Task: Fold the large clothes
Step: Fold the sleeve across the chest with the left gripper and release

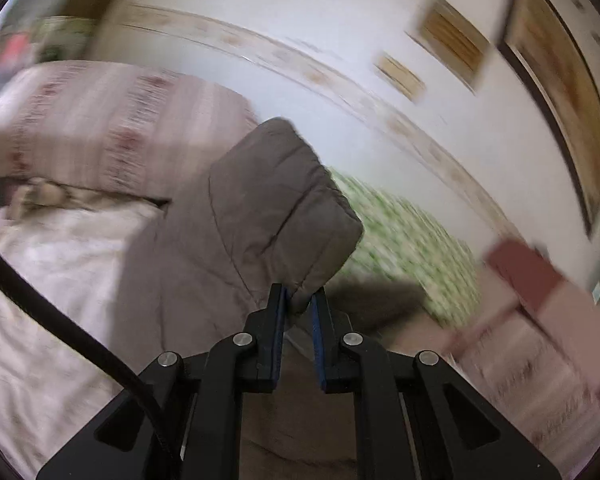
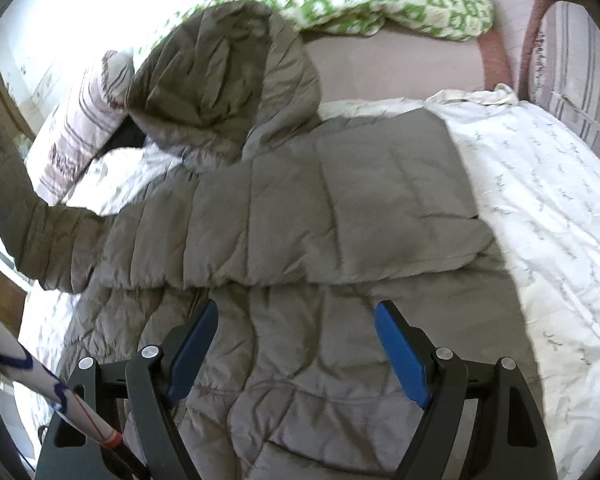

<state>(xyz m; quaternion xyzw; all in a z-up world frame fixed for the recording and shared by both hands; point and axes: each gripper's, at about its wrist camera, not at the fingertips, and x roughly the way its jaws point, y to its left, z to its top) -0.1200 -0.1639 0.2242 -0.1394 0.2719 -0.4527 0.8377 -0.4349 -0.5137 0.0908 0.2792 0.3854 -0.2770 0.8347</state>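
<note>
Grey quilted jacket [image 2: 284, 208] spread on white bed sheet [image 2: 540, 208], sleeve cuff [image 1: 284, 216] clamped in left gripper [image 1: 300, 300] jaws, right gripper [image 2: 296, 312] jaws held wide above jacket, nothing gripped.

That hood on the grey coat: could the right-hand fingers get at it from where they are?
Probably yes. The right gripper hovers open over the jacket, holding nothing, and the hood lies uncovered further up the bed. Nothing stands between; it would just need to travel forward.

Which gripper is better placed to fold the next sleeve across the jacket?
Left. The left gripper is shut on the sleeve, lifted off the bed. The right gripper hangs open over the jacket, holding nothing.
</note>
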